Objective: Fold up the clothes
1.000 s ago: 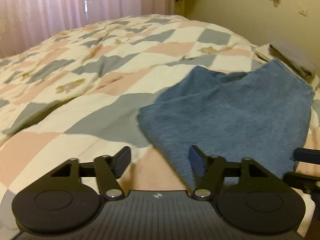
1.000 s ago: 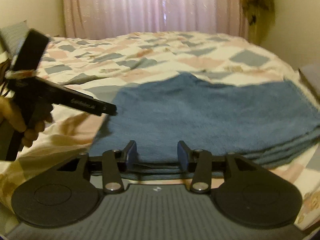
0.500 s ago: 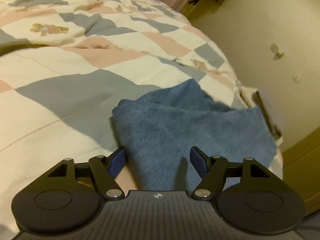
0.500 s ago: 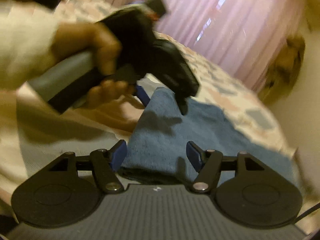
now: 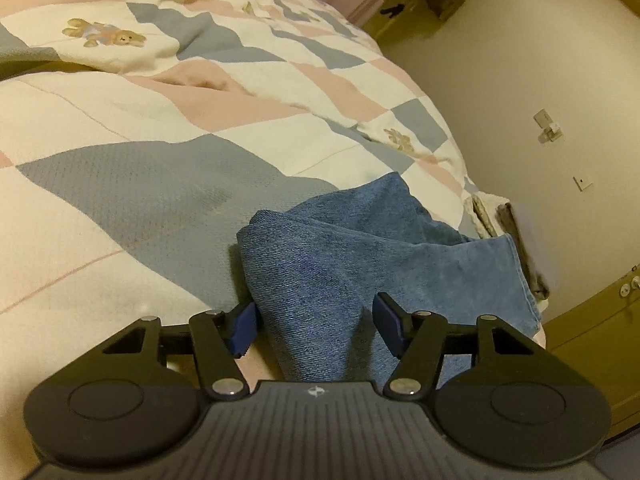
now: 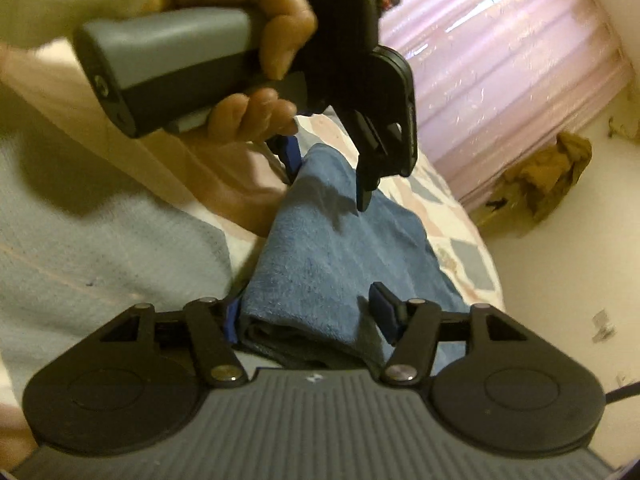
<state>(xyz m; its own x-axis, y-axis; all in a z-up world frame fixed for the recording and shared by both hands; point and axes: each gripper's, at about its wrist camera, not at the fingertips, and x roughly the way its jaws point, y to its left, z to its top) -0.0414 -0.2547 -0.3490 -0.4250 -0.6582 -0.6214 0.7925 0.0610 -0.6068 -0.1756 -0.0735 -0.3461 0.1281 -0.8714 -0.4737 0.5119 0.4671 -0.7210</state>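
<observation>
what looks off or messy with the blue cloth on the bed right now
The blue folded cloth is not squared up: in the left wrist view its top layer bunches into a raised peak at the far end, with diagonal creases, and the edges do not line up. The patchwork quilt under it is rumpled too. Nothing looks spilled or damaged.

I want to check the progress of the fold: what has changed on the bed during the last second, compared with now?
Both grippers swung round and came close to the blue cloth. The left gripper now straddles one folded end, the right gripper the stacked edge at the other end; both are open, nothing gripped yet. The cloth now looks bunched narrower than before. It stayed on the patchwork quilt.
</observation>
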